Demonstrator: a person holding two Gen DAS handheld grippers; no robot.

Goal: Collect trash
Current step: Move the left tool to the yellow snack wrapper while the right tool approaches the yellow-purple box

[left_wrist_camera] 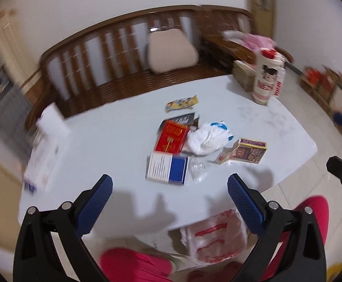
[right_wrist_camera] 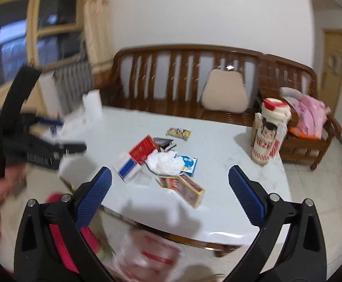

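A: Both claws hang above the near edge of the pale blue-white counter point(left_wrist_camera: 100, 145), each spread wide and holding nothing: the left claw point(left_wrist_camera: 169, 185) and the right claw point(right_wrist_camera: 170, 177).

B: And the trash?

A: Clustered mid-counter. A red rectangular cardboard box point(left_wrist_camera: 171, 138) touches a crumpled white plastic bag with blue print point(left_wrist_camera: 206, 138). Just nearer lies a flat blue-and-white carton point(left_wrist_camera: 167, 169), with a scrap of clear film point(left_wrist_camera: 198, 170) beside it. To the right sits a purple-and-gold patterned box point(left_wrist_camera: 249, 151); farther off, a yellow snack wrapper point(left_wrist_camera: 181, 103).

B: Where would it go?

A: Likely the white plastic bag with red print point(left_wrist_camera: 214, 239), hanging below the near edge, between the claws.

B: Risks?

A: The pieces overlap, so closing on one may drag its neighbour off the counter. The clear film is thin and flat; the pads could slide over it. The crumpled bag may unfurl when lifted. And the tall white printed canister with a red lid point(left_wrist_camera: 267, 80), far right, is probably not trash; a sweeping reach could knock it.
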